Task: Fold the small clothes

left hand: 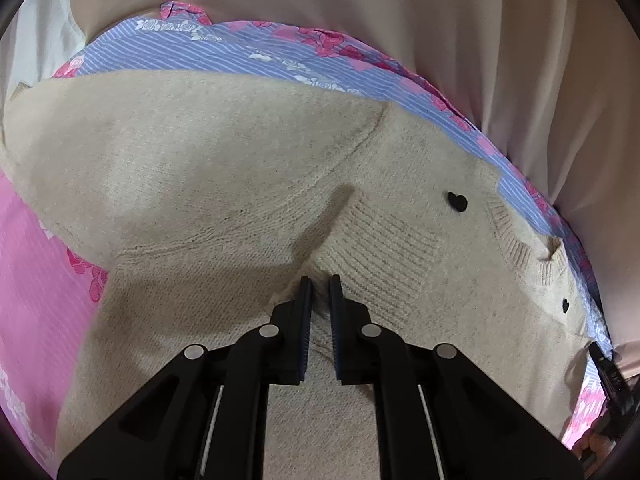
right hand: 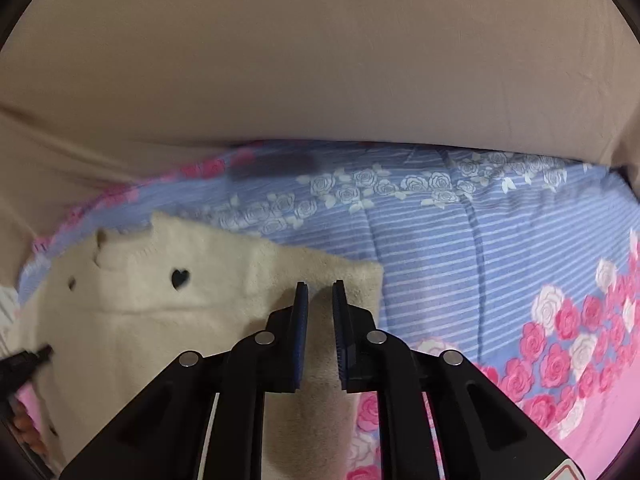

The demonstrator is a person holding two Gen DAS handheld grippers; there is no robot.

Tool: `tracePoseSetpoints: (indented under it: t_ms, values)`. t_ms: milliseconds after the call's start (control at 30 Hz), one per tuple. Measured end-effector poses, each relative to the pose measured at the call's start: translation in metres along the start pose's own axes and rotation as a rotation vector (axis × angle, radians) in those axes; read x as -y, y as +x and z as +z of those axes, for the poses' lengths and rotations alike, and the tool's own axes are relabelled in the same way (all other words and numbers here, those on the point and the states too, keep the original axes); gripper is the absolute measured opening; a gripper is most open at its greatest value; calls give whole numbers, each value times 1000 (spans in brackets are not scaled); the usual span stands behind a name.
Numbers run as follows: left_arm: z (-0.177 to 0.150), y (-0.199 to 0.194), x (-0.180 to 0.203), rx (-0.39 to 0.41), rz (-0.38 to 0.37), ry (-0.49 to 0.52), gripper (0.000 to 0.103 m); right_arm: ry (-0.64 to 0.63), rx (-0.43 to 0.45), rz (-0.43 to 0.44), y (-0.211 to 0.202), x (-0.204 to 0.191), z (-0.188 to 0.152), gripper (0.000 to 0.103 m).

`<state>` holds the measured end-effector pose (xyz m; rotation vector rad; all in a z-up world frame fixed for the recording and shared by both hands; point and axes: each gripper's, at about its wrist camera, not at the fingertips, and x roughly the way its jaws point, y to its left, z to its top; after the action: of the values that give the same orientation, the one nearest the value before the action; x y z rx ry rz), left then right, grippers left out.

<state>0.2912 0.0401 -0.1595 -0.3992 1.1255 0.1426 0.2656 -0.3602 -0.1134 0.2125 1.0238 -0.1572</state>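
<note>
Cream knitted cardigan with black heart-shaped buttons [left hand: 224, 168] lies spread on the blue-striped, pink-rose floral bedspread [left hand: 192, 56], its long axis running from lower left to the ribbed collar at right in your left wrist view. Your left gripper [left hand: 320, 280] hovers low over a ribbed cuff [left hand: 380, 240], jaws narrowly parted, gripping nothing. Your right gripper [right hand: 320, 284], also narrowly parted, holds nothing above the cardigan's edge at lower centre. Beige sheet [right hand: 320, 60] fills the upper frame.
</note>
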Motion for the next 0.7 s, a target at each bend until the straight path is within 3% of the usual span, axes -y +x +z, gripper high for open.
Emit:
tracePoseSetpoints:
  t_ms: [33,100,133,167,233,333,467,633,700]
  values:
    - [0,-3,-2,0,-31,-18,11,-26,-62,-33,12,-1,-3,11]
    - [1,-14,-12,15,-139,-81,13,-44,-22,-51,-2,-4,-3,12]
    - [2,-26,-23,51,-199,-120,22,-43,-4,-52,-15,-6,-3,12]
    - [3,-34,-31,78,-209,-136,39,-36,26,-43,-29,-8,-4,12]
    - [10,-53,-62,149,-177,-188,61,-25,90,5,-63,-16,-13,15]
    - [24,-66,-125,198,-134,-309,68,-57,106,30,-91,-33,-38,21]
    - [48,-70,-236,237,-22,-507,71,-87,59,59,-113,-57,-79,26]
    - [78,-62,-346,265,191,-641,71,-98,-52,74,-121,-80,-124,29]
    - [88,-54,-373,253,224,-662,71,-109,-81,67,-123,-88,-135,34]
